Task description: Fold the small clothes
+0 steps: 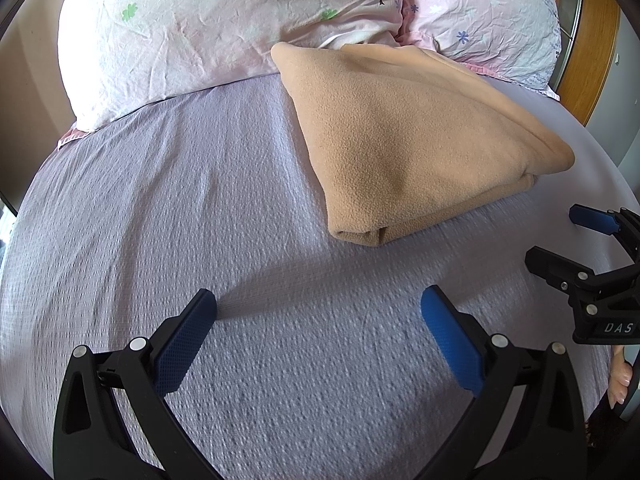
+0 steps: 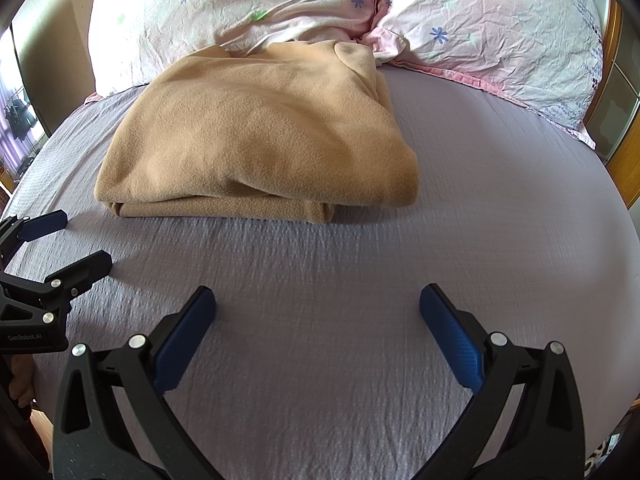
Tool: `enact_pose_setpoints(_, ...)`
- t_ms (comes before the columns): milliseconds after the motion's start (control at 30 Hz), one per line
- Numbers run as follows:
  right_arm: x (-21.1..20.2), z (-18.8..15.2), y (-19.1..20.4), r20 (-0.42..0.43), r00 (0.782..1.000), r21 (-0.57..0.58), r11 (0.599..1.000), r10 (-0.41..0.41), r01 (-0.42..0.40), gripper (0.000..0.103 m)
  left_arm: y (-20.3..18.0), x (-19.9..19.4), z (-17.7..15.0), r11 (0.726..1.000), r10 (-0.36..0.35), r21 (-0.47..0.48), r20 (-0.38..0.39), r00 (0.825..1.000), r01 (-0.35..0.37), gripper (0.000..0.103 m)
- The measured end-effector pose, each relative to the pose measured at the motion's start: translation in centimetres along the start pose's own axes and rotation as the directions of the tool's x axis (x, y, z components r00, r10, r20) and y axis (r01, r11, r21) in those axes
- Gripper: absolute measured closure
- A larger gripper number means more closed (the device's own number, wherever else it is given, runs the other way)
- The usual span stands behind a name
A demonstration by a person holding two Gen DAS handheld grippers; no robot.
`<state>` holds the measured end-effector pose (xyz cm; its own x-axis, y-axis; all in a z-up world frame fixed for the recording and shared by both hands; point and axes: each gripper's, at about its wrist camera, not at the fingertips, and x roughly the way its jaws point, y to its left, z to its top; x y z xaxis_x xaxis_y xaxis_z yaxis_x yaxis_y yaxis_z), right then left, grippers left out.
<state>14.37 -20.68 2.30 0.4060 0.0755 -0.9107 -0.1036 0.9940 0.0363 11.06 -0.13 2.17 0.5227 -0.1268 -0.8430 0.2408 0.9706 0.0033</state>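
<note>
A tan fleece garment [image 1: 404, 136] lies folded into a thick block on the lilac bed sheet [image 1: 160, 200], its far end against the pillows. It also shows in the right wrist view [image 2: 260, 136]. My left gripper [image 1: 318, 304] is open and empty, hovering over bare sheet in front of and left of the garment. My right gripper [image 2: 318, 304] is open and empty over bare sheet in front of the garment. Each gripper shows at the edge of the other's view, the right one [image 1: 560, 236] and the left one [image 2: 80, 240], both apart from the garment.
Two floral pink-and-white pillows [image 2: 224, 8] [image 2: 500, 28] lie along the head of the bed. A wooden headboard edge [image 1: 580, 60] stands at the right. The lilac sheet [image 2: 500, 200] spreads flat around the garment.
</note>
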Motion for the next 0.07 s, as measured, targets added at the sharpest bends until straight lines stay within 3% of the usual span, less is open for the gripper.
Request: enact_pose_setpoints(67,-0.01,-0.01,-0.01,0.0,1.0,0.0,1.0,0.0,0.0,0.002,-0.01,0.0,0.0,1.0,0.0,0.0,0.0,1.0,0.0,0.001)
